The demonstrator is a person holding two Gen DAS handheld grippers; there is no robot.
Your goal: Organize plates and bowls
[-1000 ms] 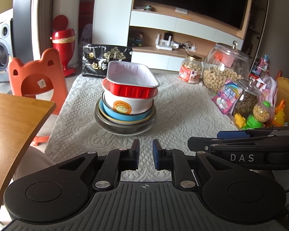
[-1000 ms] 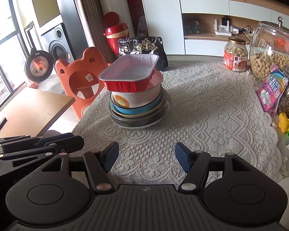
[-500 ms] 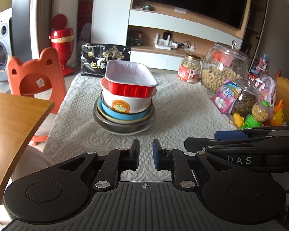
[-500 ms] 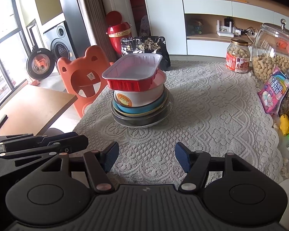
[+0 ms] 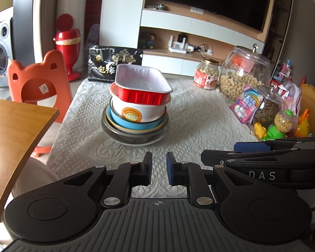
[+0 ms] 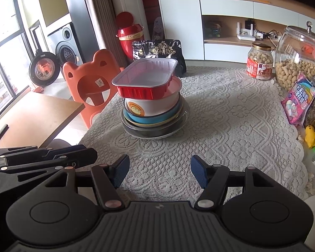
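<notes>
Left wrist view: your left gripper (image 5: 159, 163), bottom centre, stands nearly closed, holding nothing; the stacked bowls (image 5: 136, 109) sit mid-frame on the lace tablecloth (image 5: 199, 121).
Right wrist view: your right gripper (image 6: 159, 168) stands half-wide, empty; the red foil tray (image 6: 146, 80) tops the stack, centre.

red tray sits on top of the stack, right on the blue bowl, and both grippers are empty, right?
Not quite. The red tray tops the stack, but it rests in the white bowl; the blue bowl lies below that, as the left wrist view shows. Left gripper and right gripper are empty.
</notes>
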